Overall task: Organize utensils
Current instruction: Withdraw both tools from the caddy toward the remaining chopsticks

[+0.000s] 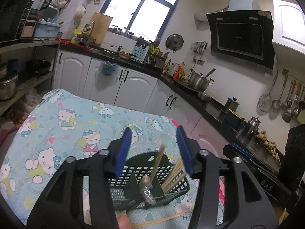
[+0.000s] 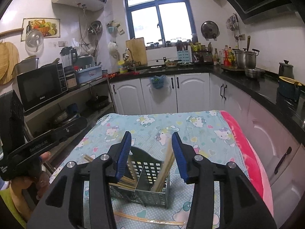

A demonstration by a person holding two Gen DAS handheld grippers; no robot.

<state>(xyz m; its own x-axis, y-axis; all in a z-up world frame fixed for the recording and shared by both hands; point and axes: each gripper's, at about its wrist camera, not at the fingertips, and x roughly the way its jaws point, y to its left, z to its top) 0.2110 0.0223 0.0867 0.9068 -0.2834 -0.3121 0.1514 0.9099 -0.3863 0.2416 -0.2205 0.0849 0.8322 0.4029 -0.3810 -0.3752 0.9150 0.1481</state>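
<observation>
Left gripper [image 1: 154, 131]: black frame with blue ribbed pads, jaws apart, nothing pressed between them; poised above the dark green perforated plastic utensil caddy [image 1: 133, 173].
Right gripper [image 2: 151, 136]: same black-and-blue build, jaws spread, nothing clamped; aimed at the caddy [image 2: 146, 179] from the opposite side.
Caddy: standing upright on the light blue cartoon-cat tablecloth [image 1: 66, 118], split by inner dividers into compartments.
Pale wooden chopsticks in caddy [image 1: 175, 173]: leaning in the right-hand compartment in the left wrist view; in the right wrist view, bundles [image 2: 167, 168] visible in compartments on both sides of the divider.
Single wooden stick [image 1: 157, 165]: blurred, tilted, standing between the left pads' line and the caddy's middle; lower end near a silvery textured utensil head [image 1: 147, 191] at the divider.
Loose chopsticks on cloth: one pale stick [image 1: 158, 219] lying just in front of the caddy; in the right wrist view a clear-wrapped pair [image 2: 148, 219] lying across the cloth near the bottom edge.
Person's hand [image 2: 41, 173]: wrapped around the left gripper's black handle, seen at the left of the right wrist view.
Fingertip [image 1: 124, 222]: visible at the bottom edge of the left wrist view.
Pink blanket [image 2: 246, 143]: under the cloth along the table's right edge.
Background: white kitchen cabinets [image 2: 192, 91] beneath a black countertop [image 2: 238, 78].
</observation>
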